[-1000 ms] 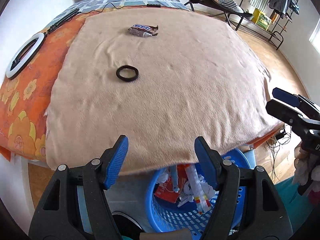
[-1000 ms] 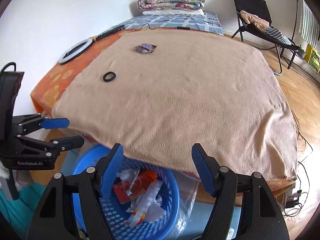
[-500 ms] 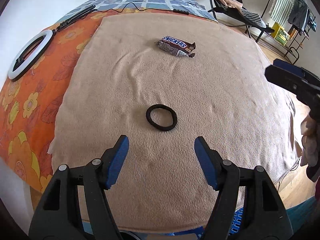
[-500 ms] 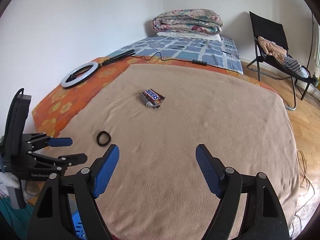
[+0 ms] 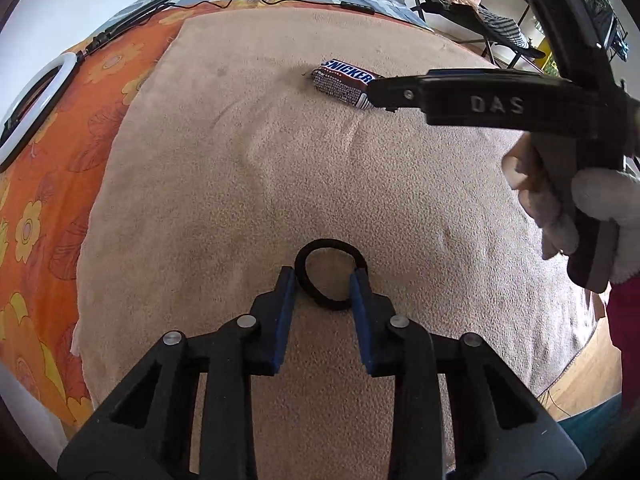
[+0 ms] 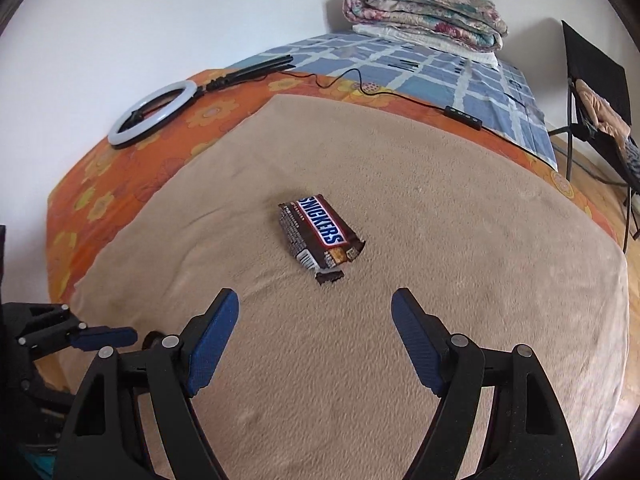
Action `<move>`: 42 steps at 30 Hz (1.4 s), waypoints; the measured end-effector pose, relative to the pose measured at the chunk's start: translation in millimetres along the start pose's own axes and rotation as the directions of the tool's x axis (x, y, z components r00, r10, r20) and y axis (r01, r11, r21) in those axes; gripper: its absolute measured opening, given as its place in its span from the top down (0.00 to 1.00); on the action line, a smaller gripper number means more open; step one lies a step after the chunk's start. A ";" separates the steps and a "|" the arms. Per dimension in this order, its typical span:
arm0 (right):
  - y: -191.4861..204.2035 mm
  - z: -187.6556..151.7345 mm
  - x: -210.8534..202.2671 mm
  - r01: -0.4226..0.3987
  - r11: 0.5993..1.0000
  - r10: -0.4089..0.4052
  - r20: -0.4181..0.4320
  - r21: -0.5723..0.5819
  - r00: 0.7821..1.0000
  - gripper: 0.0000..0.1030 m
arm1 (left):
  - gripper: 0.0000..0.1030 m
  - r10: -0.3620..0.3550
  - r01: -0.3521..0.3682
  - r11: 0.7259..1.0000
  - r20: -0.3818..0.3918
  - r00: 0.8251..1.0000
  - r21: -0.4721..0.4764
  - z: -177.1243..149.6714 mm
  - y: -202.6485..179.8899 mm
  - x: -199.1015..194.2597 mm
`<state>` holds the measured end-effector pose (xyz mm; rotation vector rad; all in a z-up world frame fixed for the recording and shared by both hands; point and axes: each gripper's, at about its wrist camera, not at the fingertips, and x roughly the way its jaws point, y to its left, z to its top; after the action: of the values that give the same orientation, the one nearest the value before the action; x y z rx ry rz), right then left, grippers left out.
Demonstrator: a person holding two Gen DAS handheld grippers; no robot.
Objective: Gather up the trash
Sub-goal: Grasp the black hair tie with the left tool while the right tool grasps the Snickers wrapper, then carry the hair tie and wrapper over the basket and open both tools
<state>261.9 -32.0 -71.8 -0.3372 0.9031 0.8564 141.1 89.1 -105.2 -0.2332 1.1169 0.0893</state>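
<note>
A black hair tie [image 5: 330, 273] lies on the beige blanket [image 5: 224, 184]. My left gripper [image 5: 323, 280] is down at it with its two blue pads either side of the ring, touching its edges, jaws partly closed. A brown Snickers wrapper [image 6: 319, 235] lies flat further up the blanket, also in the left wrist view [image 5: 345, 82]. My right gripper [image 6: 316, 308] is open and empty, just short of the wrapper. The right gripper's finger [image 5: 472, 98] hides the wrapper's right end in the left wrist view.
A white ring light [image 6: 153, 112] with its cable lies on the orange flowered sheet [image 6: 100, 184] at the left. Folded quilts [image 6: 424, 16] sit at the bed's far end. A black chair [image 6: 596, 92] stands to the right on the wood floor.
Both grippers moved from the blue basket at the bed's edge forward over the blanket. The left one came down around the hair tie and narrowed. The right one neared the wrapper.
</note>
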 end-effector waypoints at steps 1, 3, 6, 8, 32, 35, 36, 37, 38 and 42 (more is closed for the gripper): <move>0.7 3.2 6.4 0.000 1.000 0.000 -0.006 0.003 1.000 0.24 | 0.80 0.002 -0.002 1.000 0.000 1.000 0.000 -0.2 0.5 1.1; 1.3 10.1 18.8 0.002 1.000 -0.002 -0.014 0.005 1.000 0.24 | 0.89 0.010 -0.010 1.000 0.005 1.000 0.004 0.3 2.0 2.2; 3.7 16.8 39.4 0.004 1.000 -0.004 -0.042 0.008 0.999 0.24 | 0.93 -0.007 0.007 1.000 0.005 1.000 -0.014 1.6 7.2 2.5; 4.3 19.6 50.9 0.014 1.000 -0.013 -0.056 0.017 0.998 0.24 | 0.94 -0.014 0.014 1.000 0.006 1.000 -0.026 2.6 10.3 2.8; -9.8 2.4 -4.6 -0.019 0.992 0.014 0.044 0.126 0.999 0.89 | 0.98 -0.007 0.011 0.999 0.096 0.995 -0.036 -3.2 10.2 -33.4; -8.1 -8.7 -22.8 -0.025 0.991 0.018 0.053 0.135 0.998 0.89 | 0.98 -0.007 0.011 0.999 0.113 0.994 -0.032 -7.6 6.6 -44.5; -6.9 -12.6 -28.7 -0.022 0.991 0.015 0.054 0.136 0.998 0.89 | 0.98 -0.005 0.009 1.000 0.121 0.993 -0.029 -9.2 4.5 -47.9; -5.4 -16.4 -34.6 -0.019 0.991 0.011 0.057 0.135 0.998 0.89 | 0.98 -0.004 0.007 1.000 0.128 0.992 -0.025 -10.6 2.7 -51.4; -3.7 -20.3 -40.9 -0.014 0.991 0.006 0.060 0.132 0.998 0.89 | 0.98 -0.003 0.006 1.000 0.136 0.991 -0.021 -12.2 0.7 -55.3; 1.9 -38.8 -66.6 -0.008 0.991 -0.003 0.079 0.134 0.997 0.89 | 0.98 -0.007 0.006 1.000 0.160 0.987 0.004 -23.0 -10.0 -70.4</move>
<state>217.4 -87.3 -41.5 -0.1846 0.8829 0.8018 91.9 77.3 -50.2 -0.2220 0.9563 0.0985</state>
